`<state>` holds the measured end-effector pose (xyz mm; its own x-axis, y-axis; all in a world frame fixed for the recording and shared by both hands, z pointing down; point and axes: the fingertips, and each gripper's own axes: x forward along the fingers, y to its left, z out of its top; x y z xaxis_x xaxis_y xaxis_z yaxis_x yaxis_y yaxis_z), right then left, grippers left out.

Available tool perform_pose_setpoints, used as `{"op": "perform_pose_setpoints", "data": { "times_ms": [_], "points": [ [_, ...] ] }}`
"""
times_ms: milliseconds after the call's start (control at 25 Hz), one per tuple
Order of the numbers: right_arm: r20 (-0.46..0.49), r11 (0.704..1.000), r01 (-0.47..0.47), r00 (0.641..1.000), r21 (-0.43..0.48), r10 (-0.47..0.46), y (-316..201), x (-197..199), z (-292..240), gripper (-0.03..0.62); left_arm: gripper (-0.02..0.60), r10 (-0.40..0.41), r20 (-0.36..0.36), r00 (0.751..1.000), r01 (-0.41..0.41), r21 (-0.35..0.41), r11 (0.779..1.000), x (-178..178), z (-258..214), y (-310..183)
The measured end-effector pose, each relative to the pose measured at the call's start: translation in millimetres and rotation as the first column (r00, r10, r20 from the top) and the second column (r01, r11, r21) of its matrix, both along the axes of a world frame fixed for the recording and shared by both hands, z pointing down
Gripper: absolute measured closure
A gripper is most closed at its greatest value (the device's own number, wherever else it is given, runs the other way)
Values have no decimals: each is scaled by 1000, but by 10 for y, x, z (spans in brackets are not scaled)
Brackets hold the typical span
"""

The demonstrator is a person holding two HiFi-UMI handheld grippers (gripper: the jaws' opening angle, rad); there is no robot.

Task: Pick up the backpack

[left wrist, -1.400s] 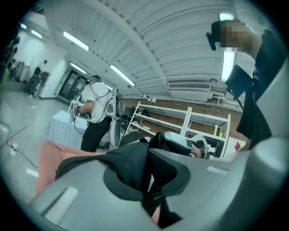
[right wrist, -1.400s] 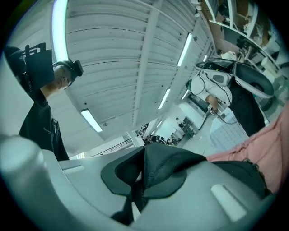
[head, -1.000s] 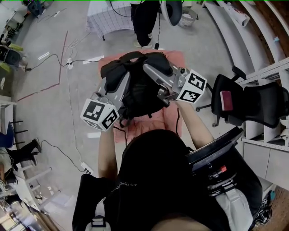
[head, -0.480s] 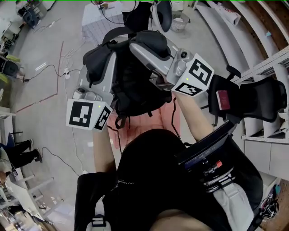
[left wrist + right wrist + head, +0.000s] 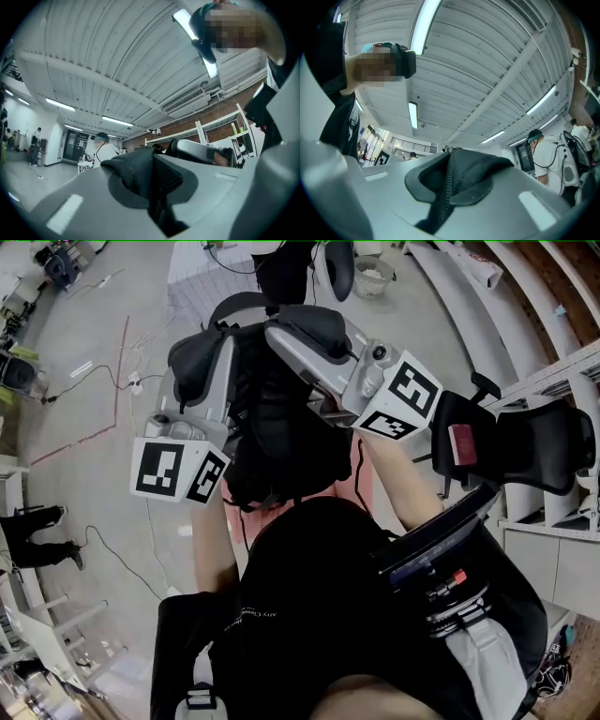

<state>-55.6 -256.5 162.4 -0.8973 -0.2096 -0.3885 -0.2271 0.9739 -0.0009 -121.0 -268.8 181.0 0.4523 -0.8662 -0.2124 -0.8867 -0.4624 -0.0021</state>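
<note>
The black backpack (image 5: 281,442) hangs clear of the floor (image 5: 84,381), soft, floppy woven fabric with mesh padding and a zipper, probably light but prone to sag, so the left gripper (image 5: 149,187) and right gripper (image 5: 447,183) sensibly each clamp narrowly on a stitched top fold.

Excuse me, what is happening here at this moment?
A person holds a black backpack with two tools. The left hand-held gripper and the right hand-held gripper are each shut on a fold of its fabric. The backpack hangs in front of the person, clear of the floor.
</note>
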Motion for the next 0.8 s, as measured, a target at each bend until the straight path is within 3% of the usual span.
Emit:
{"op": "perform_pose_setpoints", "data": {
  "times_ms": [800],
  "points": [
    [-52, 997, -56, 997, 44, 58, -89, -146, 84, 559, 552, -8, 19, 1000, 9, -24, 1000, -79, 78, -18]
  ]
}}
